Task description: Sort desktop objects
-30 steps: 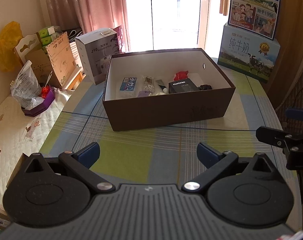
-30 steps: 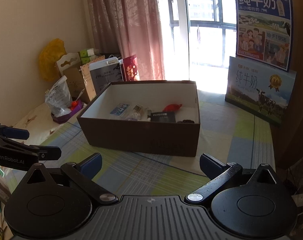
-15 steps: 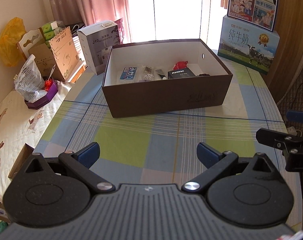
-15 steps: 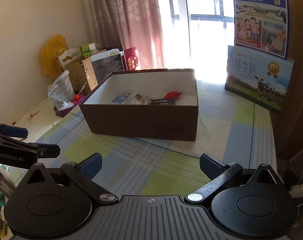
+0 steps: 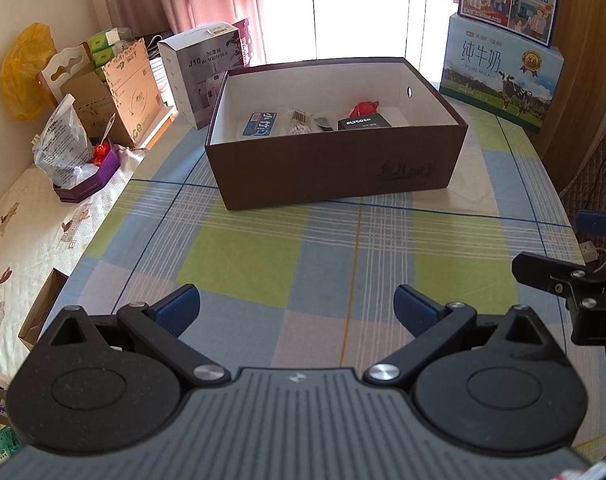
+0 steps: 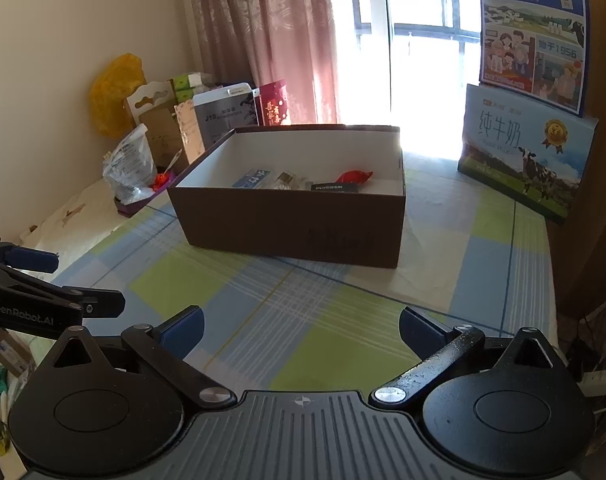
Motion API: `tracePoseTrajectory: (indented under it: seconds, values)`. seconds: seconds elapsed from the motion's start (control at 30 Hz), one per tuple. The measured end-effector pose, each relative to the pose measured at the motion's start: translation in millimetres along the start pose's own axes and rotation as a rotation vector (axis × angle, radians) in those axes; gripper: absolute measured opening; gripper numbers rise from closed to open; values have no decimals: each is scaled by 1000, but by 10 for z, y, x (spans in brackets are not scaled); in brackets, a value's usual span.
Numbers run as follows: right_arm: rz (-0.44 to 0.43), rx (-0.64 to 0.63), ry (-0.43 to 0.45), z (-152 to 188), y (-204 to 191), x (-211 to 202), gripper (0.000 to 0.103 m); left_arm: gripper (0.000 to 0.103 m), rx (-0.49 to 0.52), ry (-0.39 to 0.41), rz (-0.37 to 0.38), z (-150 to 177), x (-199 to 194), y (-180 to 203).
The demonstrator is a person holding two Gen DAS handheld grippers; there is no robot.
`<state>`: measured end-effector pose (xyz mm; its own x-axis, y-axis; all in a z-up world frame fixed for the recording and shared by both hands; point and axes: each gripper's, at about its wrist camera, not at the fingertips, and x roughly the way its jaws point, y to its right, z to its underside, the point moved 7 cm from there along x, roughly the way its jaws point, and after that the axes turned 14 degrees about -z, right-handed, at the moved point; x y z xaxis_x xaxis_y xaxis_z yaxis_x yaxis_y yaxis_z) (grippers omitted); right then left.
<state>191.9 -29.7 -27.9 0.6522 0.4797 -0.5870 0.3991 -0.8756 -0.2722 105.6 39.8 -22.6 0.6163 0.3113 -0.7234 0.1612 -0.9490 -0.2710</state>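
- The left gripper hovered over the plaid tablecloth, its blue-padded fingers spread wide apart and holding nothing.
- The right gripper was held just beside it, jaws likewise parted and empty; its black linkage showed at the right edge of the left wrist view.
- Well ahead of both tools stood an open brown shoebox with a white interior, resting on the cloth.
- Inside the box, from left to right as seen past the left gripper, lay a blue-and-white packet, a clear wrapped item with a barcode, a black box marked FLYCO and a red wrapped object behind it.
- Ahead and to the left of the grippers, off the cloth's edge, sat a purple tray bearing a clear plastic bag, with a white humidifier carton farther on.
- Ahead and to the right, beyond the shoebox, two milk cartons were stacked against the wall.
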Motion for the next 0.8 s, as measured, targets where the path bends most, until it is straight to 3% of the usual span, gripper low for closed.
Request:
tracePoseTrajectory:
  seconds: [0.8]
  values:
    - [-6, -22, -60, 209, -29, 66, 101, 102, 34, -58, -13, 243, 83, 76]
